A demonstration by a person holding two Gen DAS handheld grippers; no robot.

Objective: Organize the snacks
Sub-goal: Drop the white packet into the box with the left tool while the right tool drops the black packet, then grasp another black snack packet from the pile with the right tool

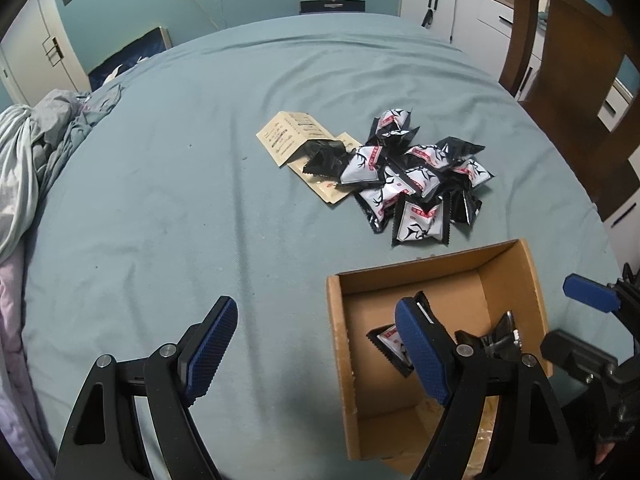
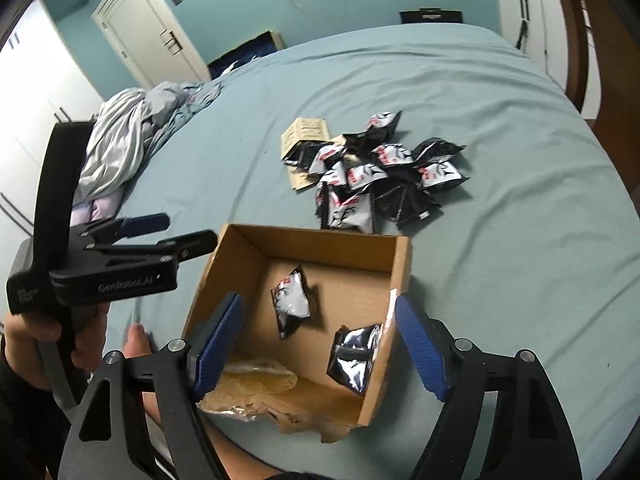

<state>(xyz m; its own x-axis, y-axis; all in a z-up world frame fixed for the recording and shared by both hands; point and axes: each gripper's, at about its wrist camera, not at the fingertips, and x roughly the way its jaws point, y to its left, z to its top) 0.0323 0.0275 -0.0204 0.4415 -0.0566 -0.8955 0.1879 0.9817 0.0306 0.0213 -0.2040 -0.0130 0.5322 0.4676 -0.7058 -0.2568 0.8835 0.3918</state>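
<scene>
Lying heaped on the bedsheet (image 1: pixel 168 184) beyond the cardboard box (image 2: pixel 236 256), the snack packets (image 1: pixel 416 176) look light, crinkly and slippery; grip one by its crimped edge. Left gripper (image 1: pixel 316 352) and right gripper (image 2: pixel 320 344) both gape wide, empty.

Left gripper (image 1: pixel 316 344): black frame, blue ribbed pads, jaws wide apart with nothing between them; one finger over bare sheet, the other over the box.

Open brown cardboard box (image 1: pixel 532 280): on the bed at lower right, two black-and-white foil snack packets (image 1: pixel 390 340) lying inside, partly hidden by the finger.

Heap of black-and-white foil snack packets with red labels (image 1: pixel 416 180): on the sheet just beyond the box, apart from it.

Flat beige paper carton (image 1: pixel 292 136): lying on its side, touching the heap's left edge, one black packet in its open mouth.

Teal bedsheet (image 1: pixel 160 200): wrinkled.

Bundled grey bedding (image 1: pixel 36 148): left edge.

Brown wooden chair (image 1: pixel 572 72): upper right.

White cabinets (image 1: pixel 452 4): far wall.

Right gripper (image 1: pixel 588 292): at the right edge, beside the box; its jaw gap is not readable here.
</scene>
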